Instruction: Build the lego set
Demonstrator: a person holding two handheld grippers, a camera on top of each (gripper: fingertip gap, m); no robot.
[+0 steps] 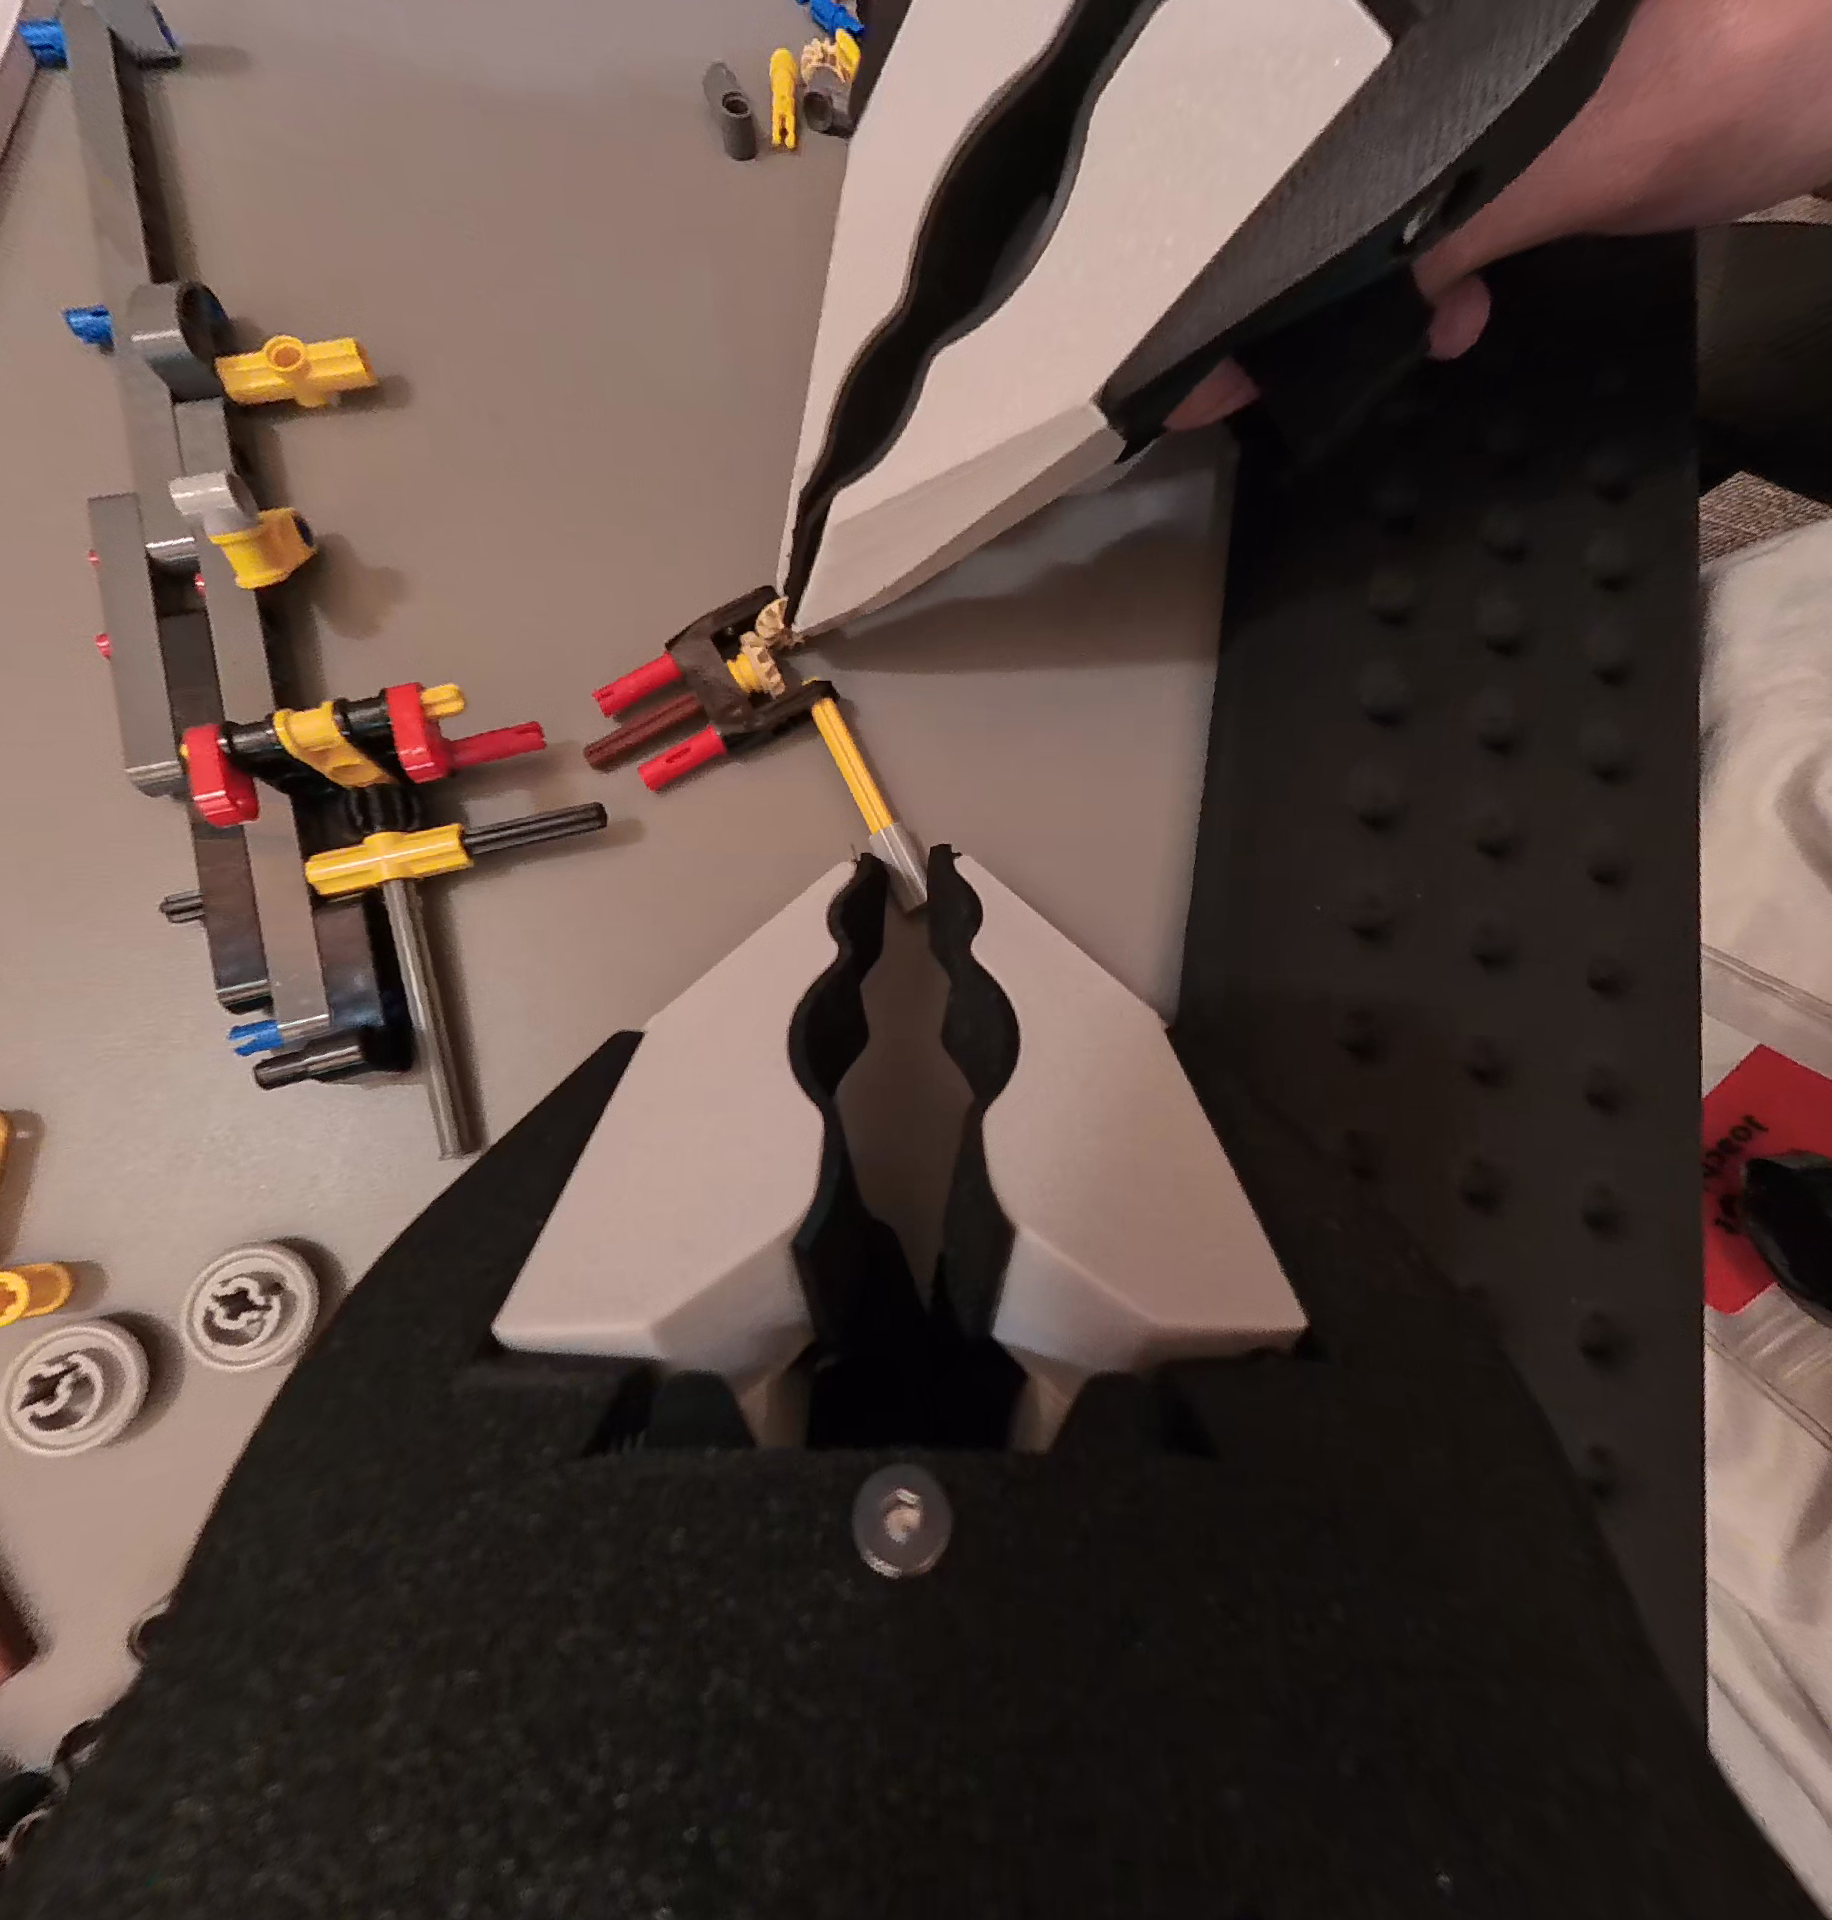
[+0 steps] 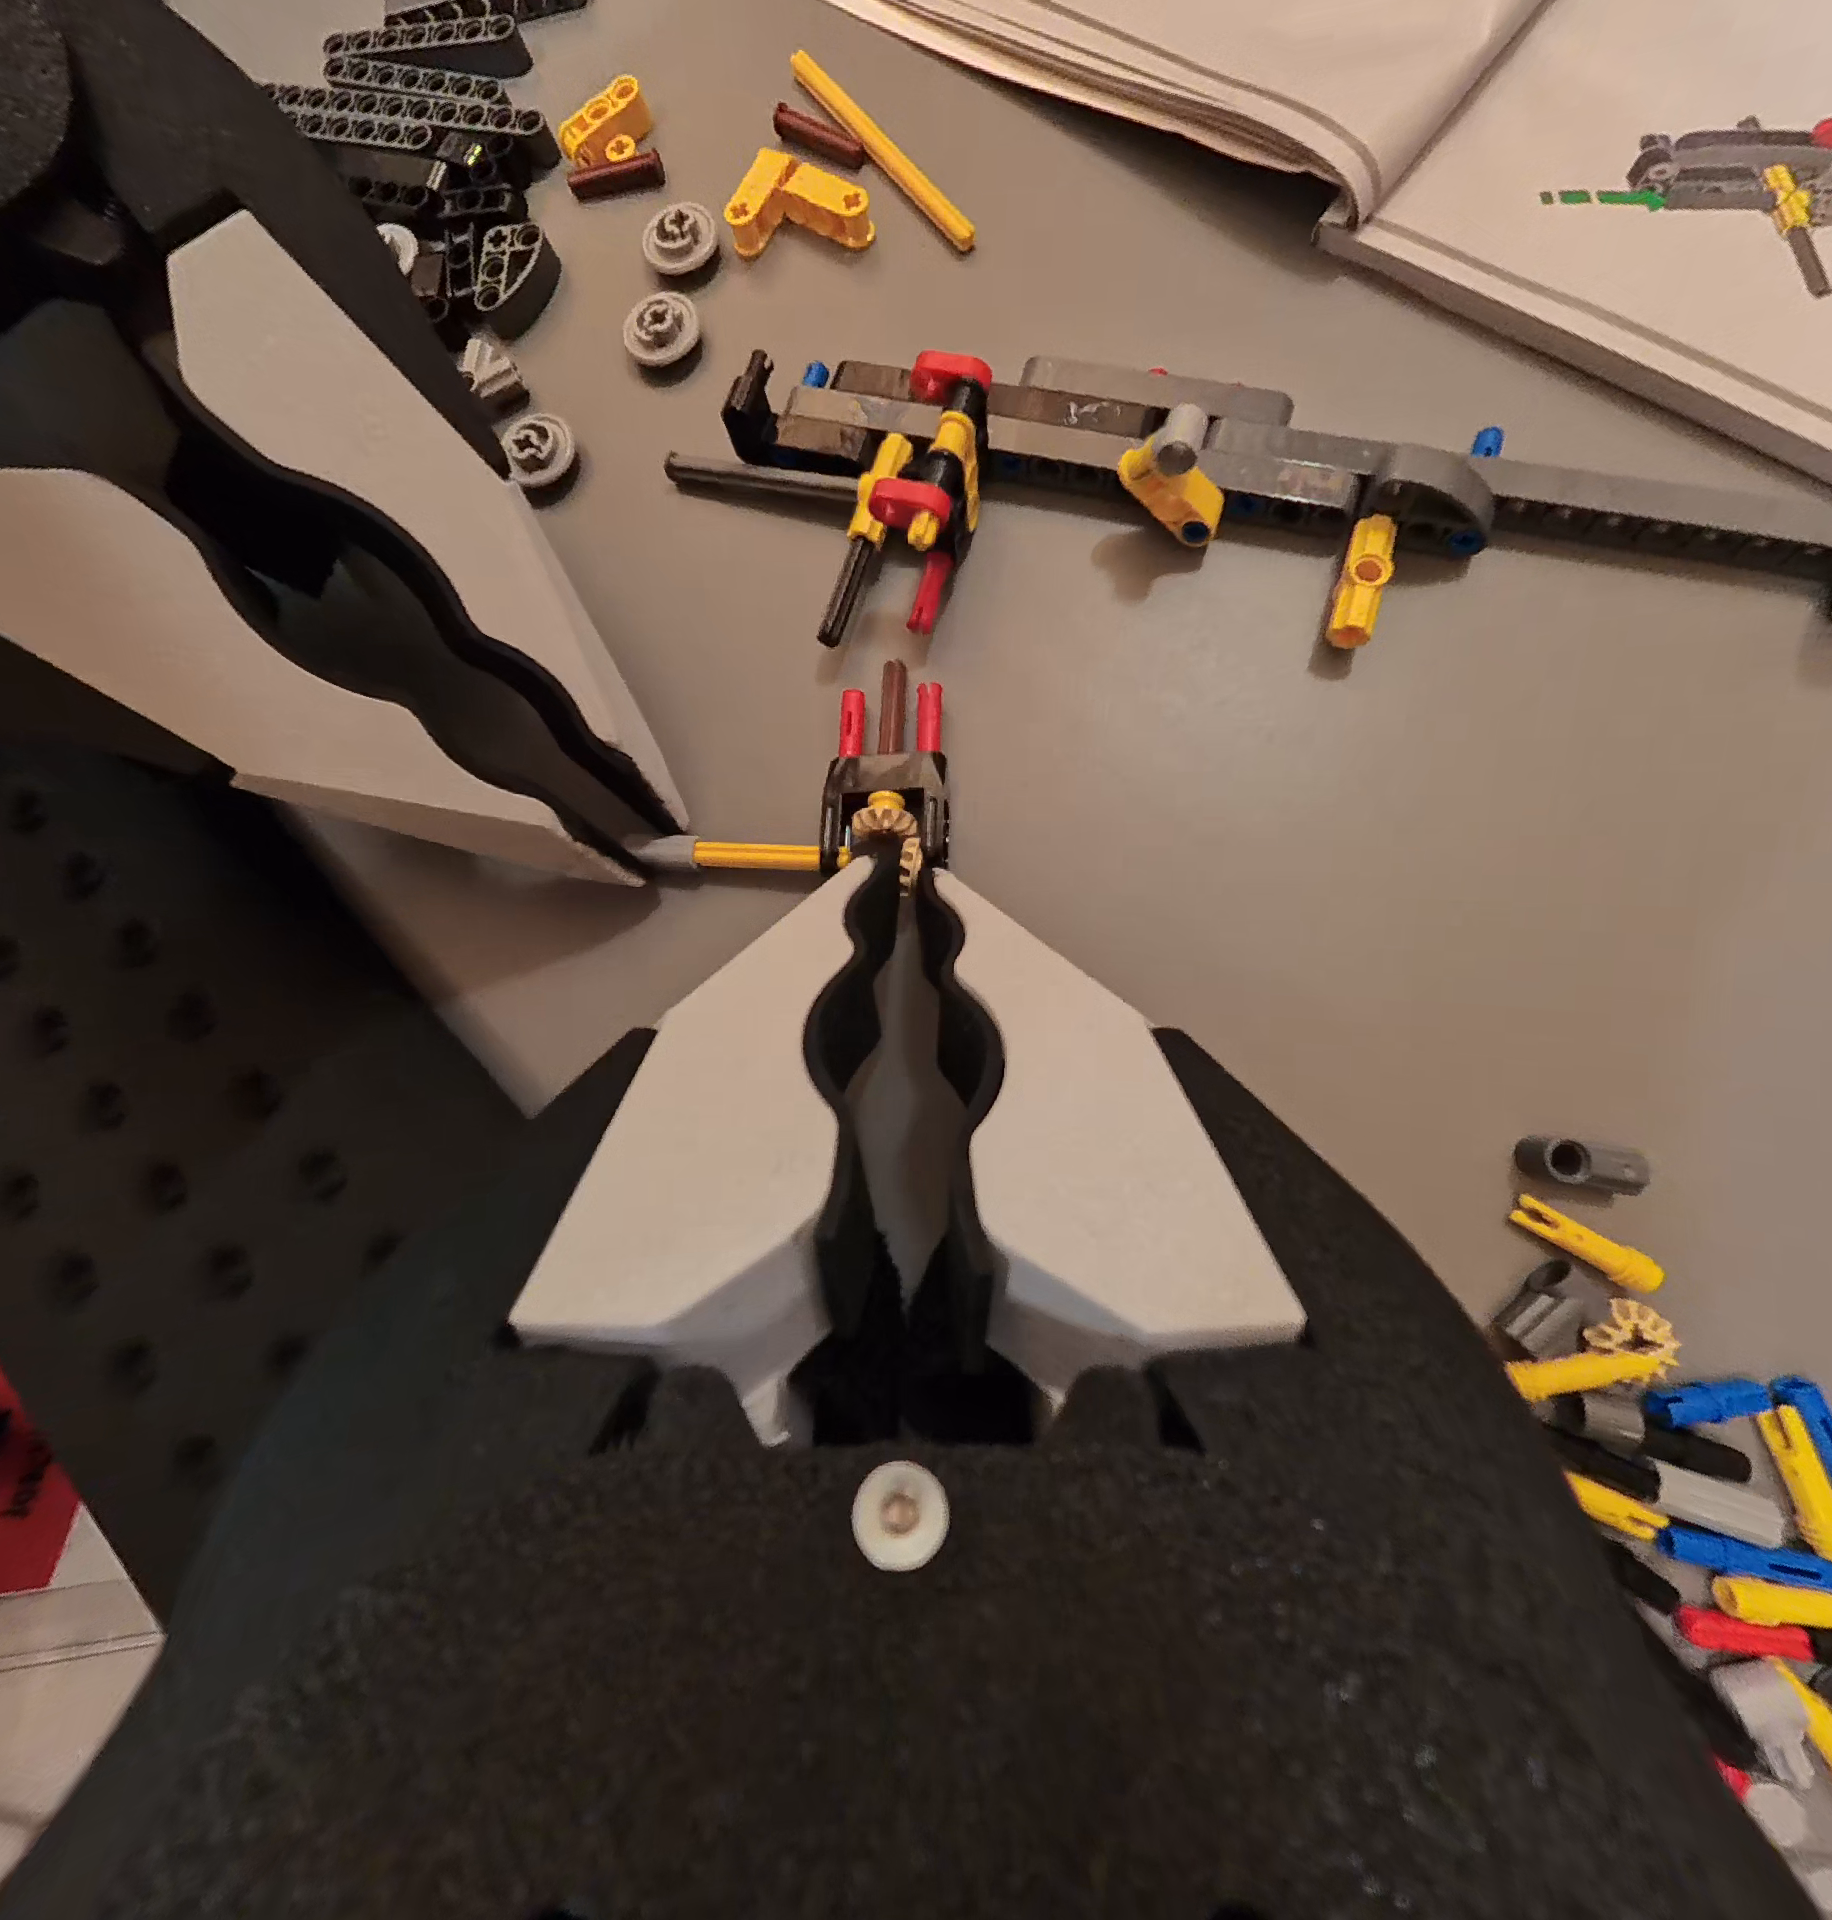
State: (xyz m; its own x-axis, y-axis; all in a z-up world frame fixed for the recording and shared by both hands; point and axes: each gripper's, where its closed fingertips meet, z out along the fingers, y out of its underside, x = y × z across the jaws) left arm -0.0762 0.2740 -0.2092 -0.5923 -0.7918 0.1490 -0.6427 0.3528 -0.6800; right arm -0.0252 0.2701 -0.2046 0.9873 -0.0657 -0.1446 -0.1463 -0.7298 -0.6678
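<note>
A small sub-assembly (image 1: 725, 681) lies on the grey table: a black frame with two red pins, a brown axle and tan bevel gears. A yellow axle (image 1: 844, 764) sticks out of its side and ends in a grey sleeve (image 1: 904, 871). My left gripper (image 1: 904, 868) is shut on that sleeve; it also shows in the right wrist view (image 2: 671, 847). My right gripper (image 2: 899, 871) is shut on a tan gear (image 2: 908, 857) at the frame (image 2: 886, 795); it enters the left wrist view from the upper right (image 1: 787, 621).
The long grey beam build (image 2: 1255, 457) with yellow and red parts lies beyond, also in the left wrist view (image 1: 195, 665). An open instruction booklet (image 2: 1514, 156), a pile of loose pins (image 2: 1743, 1507), grey pulleys (image 1: 249, 1304) and a black studded board (image 1: 1463, 831) surround the spot. Tip to tip, the grippers are about 6 cm apart.
</note>
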